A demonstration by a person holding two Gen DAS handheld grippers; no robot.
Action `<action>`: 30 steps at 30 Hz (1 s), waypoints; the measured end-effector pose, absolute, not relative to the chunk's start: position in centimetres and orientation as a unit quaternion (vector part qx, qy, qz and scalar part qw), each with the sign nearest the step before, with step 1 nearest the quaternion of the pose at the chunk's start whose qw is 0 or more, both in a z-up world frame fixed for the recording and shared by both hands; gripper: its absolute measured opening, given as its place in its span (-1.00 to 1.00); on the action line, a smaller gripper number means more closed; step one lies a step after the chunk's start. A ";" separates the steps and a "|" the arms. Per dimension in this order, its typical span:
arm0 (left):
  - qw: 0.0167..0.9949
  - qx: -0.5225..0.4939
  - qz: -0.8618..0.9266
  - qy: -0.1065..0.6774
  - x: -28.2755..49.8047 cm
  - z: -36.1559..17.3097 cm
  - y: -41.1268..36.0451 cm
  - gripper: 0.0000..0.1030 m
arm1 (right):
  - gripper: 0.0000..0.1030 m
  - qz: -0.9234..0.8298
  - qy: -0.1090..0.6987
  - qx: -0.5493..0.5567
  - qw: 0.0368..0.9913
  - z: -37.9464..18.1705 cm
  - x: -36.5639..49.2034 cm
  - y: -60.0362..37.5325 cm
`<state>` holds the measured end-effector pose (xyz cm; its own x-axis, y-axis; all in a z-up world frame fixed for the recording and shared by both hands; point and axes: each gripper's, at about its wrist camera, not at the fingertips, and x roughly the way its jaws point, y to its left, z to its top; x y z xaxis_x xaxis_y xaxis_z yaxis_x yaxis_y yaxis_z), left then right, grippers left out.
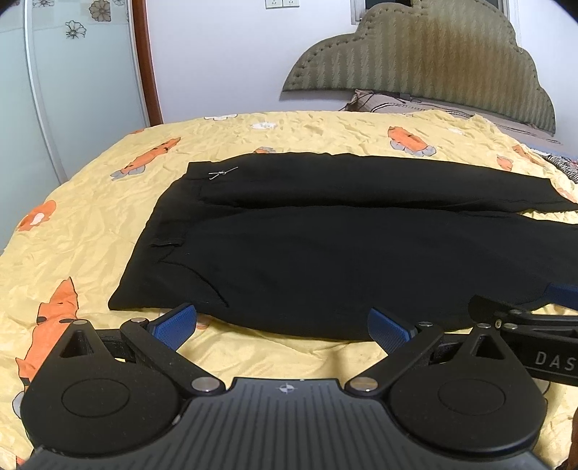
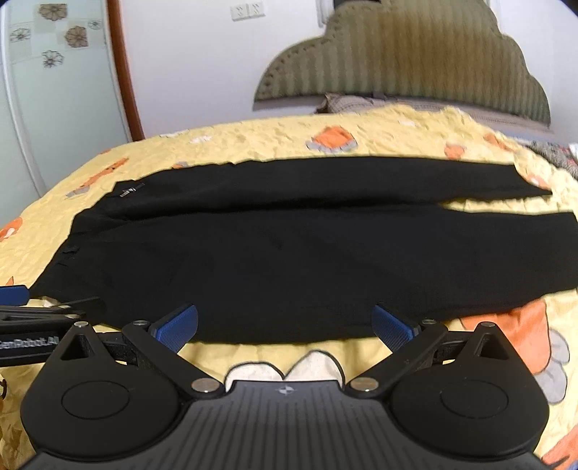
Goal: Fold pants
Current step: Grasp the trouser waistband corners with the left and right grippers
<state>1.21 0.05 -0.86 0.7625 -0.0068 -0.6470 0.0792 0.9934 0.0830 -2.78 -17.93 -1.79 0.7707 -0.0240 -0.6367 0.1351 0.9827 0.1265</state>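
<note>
Both grippers, left gripper [image 1: 283, 327] and right gripper [image 2: 285, 325], gape beside black pants [image 1: 325, 246].

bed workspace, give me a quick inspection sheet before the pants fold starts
surface: yellow bedspread with orange print, wrinkled
job's things: black pants laid flat, waistband left, legs running right, not yet folded
clutter: pillow at the headboard; patterned cloth at right edge
grippers: left hand-held gripper open, at near edge of pants by the waist; right hand-held gripper open, at near edge further along the leg; neither holds fabric
cables: nothing seen
surroundings: green headboard, white wall, wall sockets, flowered wardrobe door
</note>
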 end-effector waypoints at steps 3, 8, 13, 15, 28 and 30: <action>0.937 0.057 -0.021 0.345 1.4 -0.9 -0.1 0.99 | 1.00 -0.034 0.320 0.066 0.945 -1.4 -2.7 -17.5; 0.937 0.065 -0.011 0.343 1.9 -0.9 0.1 0.99 | 1.00 -0.009 0.304 0.053 0.951 -1.1 -2.3 -17.4; 0.937 0.069 -0.001 0.342 3.0 -0.8 0.4 0.99 | 1.00 0.022 0.281 0.033 0.959 -0.7 -1.6 -17.5; 0.937 0.070 0.004 0.343 3.5 -0.8 0.6 0.99 | 1.00 0.028 0.273 0.021 0.961 -0.4 -1.1 -17.4; 0.934 0.064 0.031 0.351 7.5 -0.4 2.2 0.99 | 1.00 0.063 0.280 -0.018 0.958 0.3 3.9 -16.5; 0.933 0.065 0.031 0.352 8.1 -0.4 2.2 0.99 | 1.00 0.070 0.278 -0.025 0.958 0.2 4.6 -16.5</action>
<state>8.05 2.23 -0.39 0.7501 0.1042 -0.6530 -0.0126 0.9896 0.1434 4.64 -16.46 0.24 0.8361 0.1201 -0.5352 -0.1480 0.9889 -0.0093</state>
